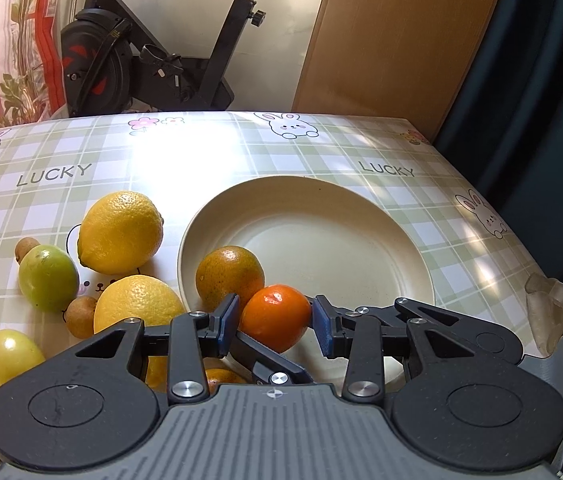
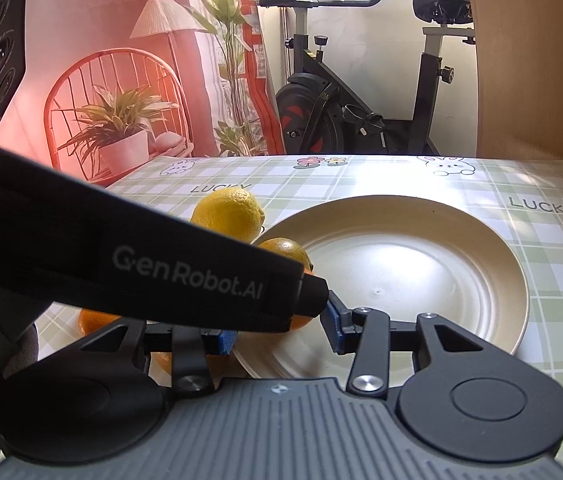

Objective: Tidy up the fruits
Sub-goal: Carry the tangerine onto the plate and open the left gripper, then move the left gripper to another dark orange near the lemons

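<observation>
At the near rim of the cream plate (image 1: 361, 200), a small orange mandarin (image 1: 275, 316) is held between the blue pads of the left gripper (image 1: 275, 322), whose jaws are drawn in to the fruit's width and pressed on its two sides. A second, greenish-orange citrus (image 1: 229, 276) is seen just behind it, over the plate's left edge. The plate's floor is otherwise bare.

In the right wrist view, the right gripper (image 2: 281, 330) is shown with its jaws partly drawn in, but the space between them is crossed by the dark strap (image 2: 185, 276) of the other device; an orange fruit (image 2: 301, 322) is glimpsed there, and whether it is gripped cannot be told.

The mandarin is judged light, round and smooth-skinned, with a soft peel that would bruise under a hard squeeze and could roll once released; it is best taken across its widest part, as it is now.

On the checked tablecloth (image 1: 421, 208), left of the plate, the following are counted: two large lemons (image 1: 121, 232), one green round fruit (image 1: 47, 278), one small yellow fruit (image 1: 9, 356) and two small brown fruits (image 1: 80, 316). A further orange piece is half hidden beneath the gripper.
</observation>
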The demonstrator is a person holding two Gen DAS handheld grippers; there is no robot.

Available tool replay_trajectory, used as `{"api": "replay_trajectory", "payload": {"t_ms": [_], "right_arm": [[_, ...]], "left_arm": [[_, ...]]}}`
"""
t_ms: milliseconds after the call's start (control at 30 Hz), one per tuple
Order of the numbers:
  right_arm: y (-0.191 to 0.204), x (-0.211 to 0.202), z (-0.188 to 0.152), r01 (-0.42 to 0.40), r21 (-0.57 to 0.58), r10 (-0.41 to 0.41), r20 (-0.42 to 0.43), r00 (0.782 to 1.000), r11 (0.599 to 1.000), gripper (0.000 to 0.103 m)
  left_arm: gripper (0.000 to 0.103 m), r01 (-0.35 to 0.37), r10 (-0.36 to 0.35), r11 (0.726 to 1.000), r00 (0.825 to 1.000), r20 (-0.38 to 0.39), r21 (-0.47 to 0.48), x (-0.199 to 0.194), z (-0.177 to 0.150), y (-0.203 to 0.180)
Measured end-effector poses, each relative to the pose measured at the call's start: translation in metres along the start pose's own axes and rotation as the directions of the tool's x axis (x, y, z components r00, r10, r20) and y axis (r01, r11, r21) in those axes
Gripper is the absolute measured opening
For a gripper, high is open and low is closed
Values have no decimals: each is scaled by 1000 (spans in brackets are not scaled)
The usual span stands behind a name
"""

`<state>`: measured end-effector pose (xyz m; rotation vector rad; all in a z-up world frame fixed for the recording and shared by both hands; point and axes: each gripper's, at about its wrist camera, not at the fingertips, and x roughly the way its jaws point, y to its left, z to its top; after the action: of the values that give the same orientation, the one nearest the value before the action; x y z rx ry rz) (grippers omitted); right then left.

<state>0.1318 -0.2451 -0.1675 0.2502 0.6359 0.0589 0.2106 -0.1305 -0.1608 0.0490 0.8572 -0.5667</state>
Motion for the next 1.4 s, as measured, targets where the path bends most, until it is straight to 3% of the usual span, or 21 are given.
{"api": "replay_trajectory", "payload": {"t_ms": [433, 800, 1000, 1167, 1400], "right_arm": [[2, 16, 3, -25, -4, 25, 6, 1000, 1000, 47], [-16, -6, 1, -63, 99, 52, 108, 993, 993, 47], [-14, -9, 0, -65, 87, 54, 122, 991, 994, 47], [-14, -14, -3, -63, 69, 53, 138, 989, 996, 47], [3, -22, -8, -46, -17, 48, 154, 987, 999, 47]], "left_arm": [[46, -25, 29, 998, 998, 62, -55, -7, 8, 10], [46, -43, 64, 991, 984, 164, -131, -55, -5, 34], [45, -66, 100, 978, 981, 169, -199, -69, -15, 57], [45, -81, 113, 976, 981, 157, -201, -75, -23, 63], [45, -38, 72, 979, 984, 165, -200, -78, -36, 62]]}}
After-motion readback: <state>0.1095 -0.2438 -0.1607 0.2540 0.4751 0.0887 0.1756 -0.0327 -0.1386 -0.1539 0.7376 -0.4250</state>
